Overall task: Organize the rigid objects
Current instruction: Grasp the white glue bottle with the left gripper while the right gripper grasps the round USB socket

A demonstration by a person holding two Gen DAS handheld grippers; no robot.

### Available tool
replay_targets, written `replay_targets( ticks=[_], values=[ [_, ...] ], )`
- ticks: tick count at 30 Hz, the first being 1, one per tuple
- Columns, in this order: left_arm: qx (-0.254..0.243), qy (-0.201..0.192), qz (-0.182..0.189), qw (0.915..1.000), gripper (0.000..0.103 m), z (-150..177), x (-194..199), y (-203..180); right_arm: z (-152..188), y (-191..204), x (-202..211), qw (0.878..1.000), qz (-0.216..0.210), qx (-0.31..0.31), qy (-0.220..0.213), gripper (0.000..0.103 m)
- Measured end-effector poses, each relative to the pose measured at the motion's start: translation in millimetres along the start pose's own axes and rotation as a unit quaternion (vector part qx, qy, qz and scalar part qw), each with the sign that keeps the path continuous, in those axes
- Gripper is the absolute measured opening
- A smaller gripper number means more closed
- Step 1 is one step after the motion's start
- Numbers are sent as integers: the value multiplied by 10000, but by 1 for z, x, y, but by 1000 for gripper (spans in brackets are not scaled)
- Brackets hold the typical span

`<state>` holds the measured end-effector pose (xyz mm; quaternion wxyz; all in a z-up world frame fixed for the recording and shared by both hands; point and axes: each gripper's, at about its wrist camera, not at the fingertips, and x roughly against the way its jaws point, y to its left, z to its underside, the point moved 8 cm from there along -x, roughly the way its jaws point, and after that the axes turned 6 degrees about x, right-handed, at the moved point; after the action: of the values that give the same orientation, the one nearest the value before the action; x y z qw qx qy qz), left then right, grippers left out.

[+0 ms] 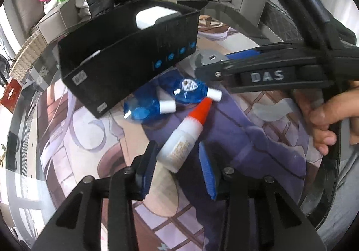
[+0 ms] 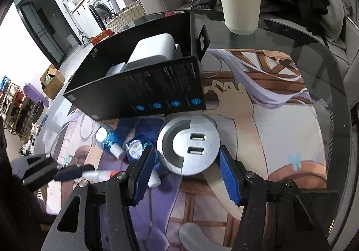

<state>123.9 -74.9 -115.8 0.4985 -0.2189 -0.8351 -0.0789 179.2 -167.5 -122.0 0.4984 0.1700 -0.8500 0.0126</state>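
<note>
A: Two pickups at once. Your left claw (image 1: 177, 161) brackets the white, red-capped glue bottle (image 1: 181, 142) lying on the bench (image 2: 314, 53) mat, pads not visibly pressing.

B: Your right claw (image 2: 187, 174) straddles the round metal USB hub (image 2: 188, 142), apparently ungripped. Close, lift, drop into the black cardboard box (image 2: 143, 85).

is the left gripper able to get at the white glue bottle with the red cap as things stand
Probably yes: the left gripper already straddles the white glue bottle with the red cap on the mat, nothing lying between.
</note>
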Motion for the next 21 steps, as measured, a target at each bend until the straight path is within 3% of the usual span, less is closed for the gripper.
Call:
replay_targets(
  ticks=[6, 9, 13, 17, 21],
  values=[
    [1, -16, 4, 10000, 38, -8, -7, -3, -14, 1, -8, 9999, 84, 113, -84, 60],
    [-44, -19, -132, 9999, 20, -7, -4, -4, -14, 5, -7, 9998, 61, 165, -75, 58],
    [201, -34, -204, 9996, 19, -1, 1, 4, -6, 11, -4, 9996, -41, 267, -7, 58],
    [439, -16, -171, 9989, 19, 5, 4, 15, 6, 23, 4, 9987, -436, 208, 132, 58],
    [564, -5, -186, 9982, 19, 6, 3, 20, 5, 17, 3, 9994, -308, 157, 80, 58]
  ],
)
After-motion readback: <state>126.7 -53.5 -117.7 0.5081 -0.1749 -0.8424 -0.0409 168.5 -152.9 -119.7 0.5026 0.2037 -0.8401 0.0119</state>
